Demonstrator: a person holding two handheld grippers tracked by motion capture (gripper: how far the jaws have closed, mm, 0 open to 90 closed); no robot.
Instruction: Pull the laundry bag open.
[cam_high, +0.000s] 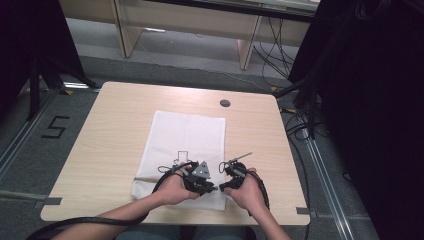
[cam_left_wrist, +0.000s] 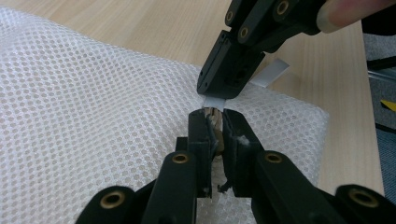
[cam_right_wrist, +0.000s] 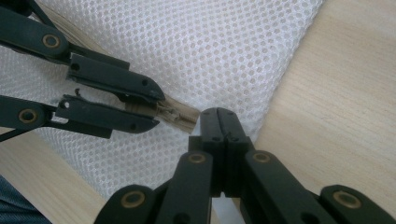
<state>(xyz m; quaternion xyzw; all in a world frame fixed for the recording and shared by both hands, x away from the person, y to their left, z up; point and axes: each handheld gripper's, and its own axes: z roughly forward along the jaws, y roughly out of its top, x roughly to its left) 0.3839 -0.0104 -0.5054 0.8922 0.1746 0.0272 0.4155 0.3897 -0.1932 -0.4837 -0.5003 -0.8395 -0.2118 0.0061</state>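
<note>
1. Forearms and both hands enter at the bottom centre of the high view, meeting over the lower right corner of a white mesh bag (cam_high: 185, 137) that lies flat on the table (cam_high: 110, 145).
2. Left gripper (cam_high: 199, 181) sits just left of the right gripper (cam_high: 231, 176) in the high view; the two are nearly touching above the bag's near edge.
3. Left gripper view adds detail that the high view is too small to give: the left gripper's own jaws (cam_left_wrist: 215, 122) stand close together, pinching a brownish zipper end (cam_left_wrist: 214, 120) at the bag's edge. Above it, in the upper centre of that frame, the right gripper clamps a flat grey-white tab (cam_left_wrist: 271, 74) that sticks out toward the upper right.
4. Right gripper view shows the reverse angle: the right gripper (cam_right_wrist: 219, 116) has its jaws pressed fully together at the bottom centre, tips at the bag's edge; the tab is hidden there. The left gripper (cam_right_wrist: 156, 109) comes in from the left of that frame, its jaws nearly closed on the tan zipper tape (cam_right_wrist: 180, 114).
5. Mesh fabric is white with a fine round-hole weave, slightly puffed near the grip point.
6. Table surface is pale wood grain with rounded corners and a round grommet (cam_high: 225, 103) near its far edge.
7. Beyond the table, grey floor carries a black marking resembling a "5" (cam_high: 54, 127) at the left; wooden furniture legs (cam_high: 247, 47) and loose cables (cam_high: 272, 55) occupy the top of the frame, with dark drapes on both sides.
</note>
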